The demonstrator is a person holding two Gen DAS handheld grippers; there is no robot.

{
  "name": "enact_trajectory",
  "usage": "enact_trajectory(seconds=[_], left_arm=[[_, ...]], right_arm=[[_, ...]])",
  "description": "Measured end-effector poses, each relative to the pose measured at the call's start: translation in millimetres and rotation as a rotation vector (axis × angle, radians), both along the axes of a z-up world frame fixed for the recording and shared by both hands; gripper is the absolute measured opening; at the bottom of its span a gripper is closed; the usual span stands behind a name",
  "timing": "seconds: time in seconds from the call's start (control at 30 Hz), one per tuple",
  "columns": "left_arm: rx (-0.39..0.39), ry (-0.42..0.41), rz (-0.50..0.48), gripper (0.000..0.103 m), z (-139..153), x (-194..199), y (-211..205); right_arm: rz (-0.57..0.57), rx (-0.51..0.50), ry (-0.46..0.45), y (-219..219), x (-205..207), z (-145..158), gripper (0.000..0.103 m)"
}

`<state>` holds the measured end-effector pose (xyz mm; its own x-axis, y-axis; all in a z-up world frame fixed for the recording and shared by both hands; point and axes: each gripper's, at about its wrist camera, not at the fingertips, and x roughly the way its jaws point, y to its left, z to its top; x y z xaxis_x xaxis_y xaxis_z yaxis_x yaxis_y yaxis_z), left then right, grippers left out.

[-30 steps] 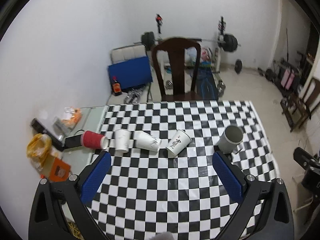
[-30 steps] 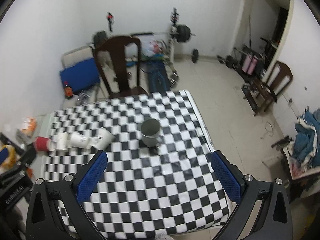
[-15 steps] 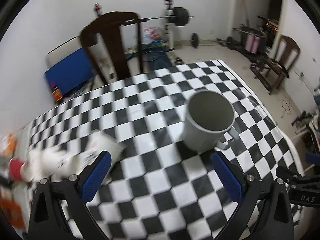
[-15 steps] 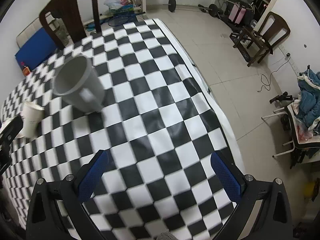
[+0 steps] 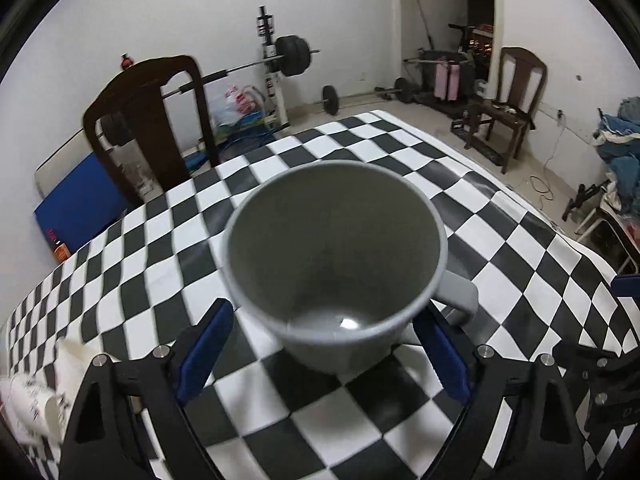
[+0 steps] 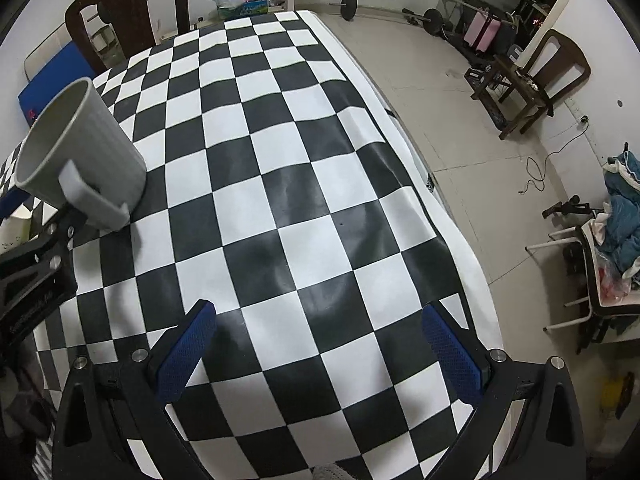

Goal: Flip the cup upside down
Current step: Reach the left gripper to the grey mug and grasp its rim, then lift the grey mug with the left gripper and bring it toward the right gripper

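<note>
A grey mug (image 5: 336, 264) stands upright on the black-and-white checkered table (image 5: 520, 248), mouth up, empty, its handle to the right. My left gripper (image 5: 320, 344) is open, its blue pads on either side of the mug's lower body without visibly pressing it. In the right wrist view the same mug (image 6: 86, 152) stands at the far left with the left gripper's black body beside it. My right gripper (image 6: 320, 348) is open and empty above the table's near right part.
White paper cups (image 5: 36, 392) lie on the table at the far left. A dark wooden chair (image 5: 148, 128) stands behind the table. The table's right edge (image 6: 420, 168) drops to a floor with gym weights, another chair and clutter.
My left gripper has moved in close to the grey mug, which now sits between its open pads. My right gripper has dropped lower over the table's right part.
</note>
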<state>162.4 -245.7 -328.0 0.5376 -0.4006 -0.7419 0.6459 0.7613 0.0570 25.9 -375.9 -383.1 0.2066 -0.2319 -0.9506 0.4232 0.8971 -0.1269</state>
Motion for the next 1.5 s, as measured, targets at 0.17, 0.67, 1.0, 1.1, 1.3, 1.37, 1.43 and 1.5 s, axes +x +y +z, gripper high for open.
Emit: enact_trajectory(seconds=[0.17, 0.67, 1.0, 1.1, 1.3, 1.37, 1.43, 1.5], left_arm=[[-0.042, -0.037, -0.046, 0.081, -1, 6, -6], [-0.045, -0.021, -0.032, 0.079, 35, -15, 13], [0.075, 0.263, 0.084, 0.080, 86, -72, 72], [0.092, 0.404, 0.157, 0.080, 88, -88, 94], [0.168, 0.723, 0.285, 0.080, 48, -114, 118], [0.175, 0.839, 0.311, 0.080, 22, -114, 120], [0.190, 0.901, 0.328, 0.080, 4, -111, 118], [0.211, 0.971, 0.339, 0.080, -14, -107, 112]], right_arm=[[0.005, 0.014, -0.004, -6, 0, -7, 0.103], [-0.009, -0.013, 0.014, -1, -9, 10, 0.103], [-0.042, 0.109, 0.091, 18, -52, 38, 0.103], [-0.023, 0.132, 0.158, 32, -61, 36, 0.103], [0.031, 0.169, 0.265, 53, -77, 18, 0.103], [0.042, 0.171, 0.296, 58, -78, 12, 0.103], [0.044, 0.177, 0.313, 60, -79, 9, 0.103], [0.053, 0.169, 0.327, 61, -78, 7, 0.103]])
